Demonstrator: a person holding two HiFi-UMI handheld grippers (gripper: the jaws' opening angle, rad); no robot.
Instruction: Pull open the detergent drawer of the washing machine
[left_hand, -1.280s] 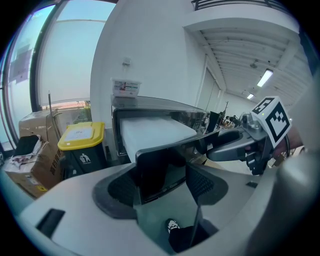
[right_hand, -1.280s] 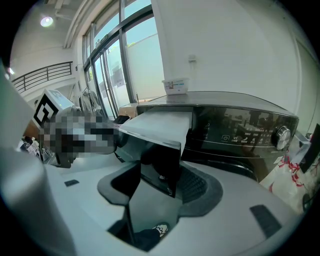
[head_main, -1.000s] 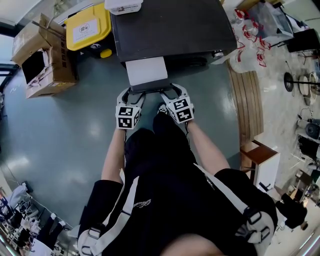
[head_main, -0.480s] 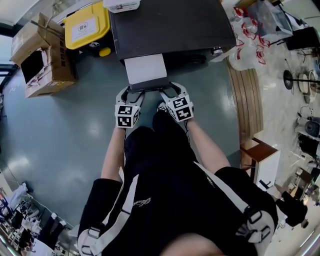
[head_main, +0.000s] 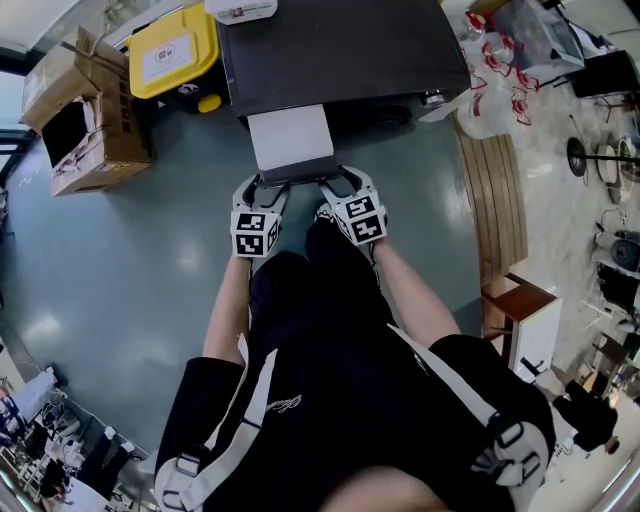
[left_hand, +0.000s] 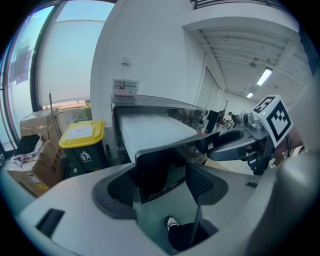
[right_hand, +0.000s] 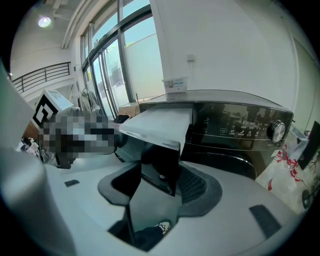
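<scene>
Since the detergent drawer (head_main: 290, 140) stands well out from the near face of the washing machine (head_main: 340, 50), its white body bare and reaching toward the person, the pull looks all but done. At its near end is the dark front panel (head_main: 298, 172). The left claw (left_hand: 161, 175) is clamped on the panel's left end and the right claw (right_hand: 159, 177) on its right end, each with jaws set wide and the panel filling the gap between the pads. I judge the drawer to be light, stiff plastic that runs on guides, so it should need little force. The glossy panel is probably slippery, so the grip should sit squarely on its ends rather than on a corner. Both sides should be drawn evenly toward the near side, because a skewed pull would likely jam it. This far out, pressing down could strain the guides or the stop.
</scene>
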